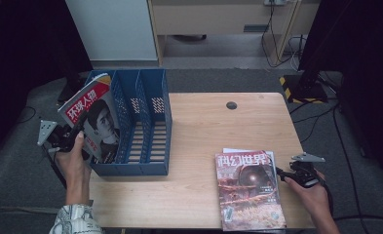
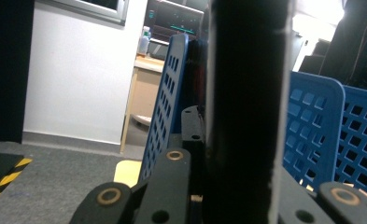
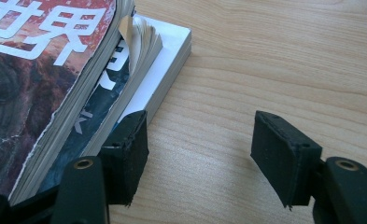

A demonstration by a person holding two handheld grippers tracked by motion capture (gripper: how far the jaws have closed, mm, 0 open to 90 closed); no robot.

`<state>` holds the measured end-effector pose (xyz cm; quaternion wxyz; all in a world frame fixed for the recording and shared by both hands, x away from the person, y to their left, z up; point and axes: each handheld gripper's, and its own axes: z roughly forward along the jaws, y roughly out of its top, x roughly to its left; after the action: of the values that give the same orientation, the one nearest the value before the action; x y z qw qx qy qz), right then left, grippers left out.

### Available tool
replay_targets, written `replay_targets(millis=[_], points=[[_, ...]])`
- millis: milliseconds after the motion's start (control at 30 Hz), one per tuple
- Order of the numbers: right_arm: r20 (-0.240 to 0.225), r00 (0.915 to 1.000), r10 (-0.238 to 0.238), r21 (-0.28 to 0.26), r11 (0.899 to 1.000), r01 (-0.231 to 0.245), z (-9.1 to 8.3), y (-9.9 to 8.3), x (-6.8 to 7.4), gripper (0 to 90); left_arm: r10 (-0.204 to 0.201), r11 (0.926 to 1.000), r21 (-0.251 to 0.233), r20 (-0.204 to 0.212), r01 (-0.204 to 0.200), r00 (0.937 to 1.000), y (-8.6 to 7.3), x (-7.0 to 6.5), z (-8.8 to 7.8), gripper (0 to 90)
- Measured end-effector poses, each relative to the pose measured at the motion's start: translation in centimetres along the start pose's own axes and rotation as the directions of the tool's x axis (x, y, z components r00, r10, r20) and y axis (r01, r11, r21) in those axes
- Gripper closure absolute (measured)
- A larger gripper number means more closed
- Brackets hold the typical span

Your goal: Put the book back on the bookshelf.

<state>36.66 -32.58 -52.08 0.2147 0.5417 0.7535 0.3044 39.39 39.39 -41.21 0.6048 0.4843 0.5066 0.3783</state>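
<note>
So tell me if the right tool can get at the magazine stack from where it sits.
Probably yes. The right tool sits open on the bare table just beside the stack, one jaw already at its edge, and nothing lies between them. The left tool is busy holding another magazine at the blue rack.

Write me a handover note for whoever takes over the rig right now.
Left claw: shut on the red magazine, held tilted over the leftmost slot of the blue file rack, not yet seated.
Right claw: open, empty, on the table beside the magazine stack.
Done: one magazine lifted to the rack.
Left: lower it in, release, then file the stack.
</note>
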Motion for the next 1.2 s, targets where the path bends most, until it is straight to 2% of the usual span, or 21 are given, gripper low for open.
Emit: replay_targets(millis=[167, 400, 667, 1200], points=[[-0.003, 1.0, -0.006, 0.003, 1.0, 0.006, 0.0, 0.0, 0.0, 36.3, -0.025, 0.9996, 0.016, -0.028, 0.025, 0.9993, -0.3, 0.7, -1.0, 85.7], [-0.004, 1.0, -0.006, 0.004, 1.0, 0.006, 0.0, 0.0, 0.1, 35.9, -0.068, 0.9976, 0.014, -0.039, 0.068, 0.9969, -0.7, 1.4, -1.7, 84.9], [-0.008, 1.0, -0.002, -0.006, 1.0, 0.002, -0.1, 0.1, 0.0, 35.9, -0.084, 0.9958, 0.035, -0.044, 0.085, 0.9955, -1.0, 1.3, -1.9, 84.3], [-0.015, 0.9999, 0.001, -0.009, 1.0, -0.001, -0.1, 0.2, 0.1, 35.3, -0.083, 0.9934, 0.075, -0.056, 0.087, 0.9949, -1.1, 1.5, -1.9, 81.4]])
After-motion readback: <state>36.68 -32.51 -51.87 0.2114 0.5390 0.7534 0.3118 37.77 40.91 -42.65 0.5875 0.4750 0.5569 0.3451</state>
